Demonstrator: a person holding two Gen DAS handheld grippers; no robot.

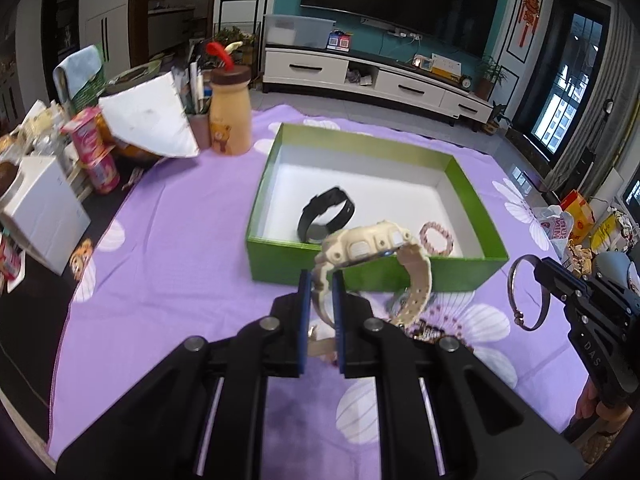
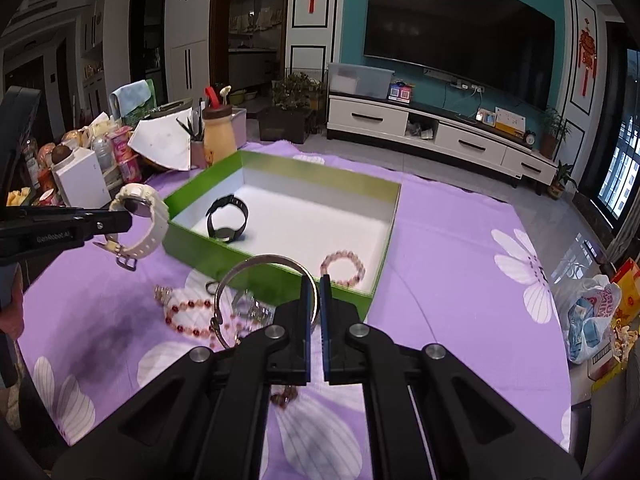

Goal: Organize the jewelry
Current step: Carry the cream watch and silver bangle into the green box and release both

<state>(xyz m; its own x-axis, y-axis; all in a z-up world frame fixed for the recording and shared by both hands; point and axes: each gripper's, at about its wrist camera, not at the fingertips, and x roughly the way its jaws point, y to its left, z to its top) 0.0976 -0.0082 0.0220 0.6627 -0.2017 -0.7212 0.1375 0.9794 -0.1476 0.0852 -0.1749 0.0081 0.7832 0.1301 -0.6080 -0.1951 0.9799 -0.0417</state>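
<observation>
Two tools hang above the purple flowered cloth (image 2: 440,240) that covers the surface, each clamped on a piece of jewelry. Left tool (image 1: 321,292) has its blue pads pressed on the strap of a cream watch (image 1: 368,246), whose face tilts up in front of the near wall of the green box (image 1: 280,258); in the right wrist view that same watch (image 2: 140,220) hangs clear of the cloth just left of the box, its buckle end dangling. Right tool (image 2: 316,296) pinches a thin metal bangle (image 2: 248,268) by its rim, the ring standing out to the tool's left over the cloth, near the box's front corner; from the left wrist view the bangle (image 1: 528,292) shows at the tip of the right tool (image 1: 538,270). Inside the box, on its white floor, a black watch (image 2: 226,218) stands on its side toward the left, and a pink bead bracelet (image 2: 343,269) lies flat near the front wall, well apart from it. On the cloth in front of the box lies a red bead bracelet (image 2: 190,318) beside a small tangle of other pieces too blurred to name. Clutter of bottles and packets crowds the far left edge.
</observation>
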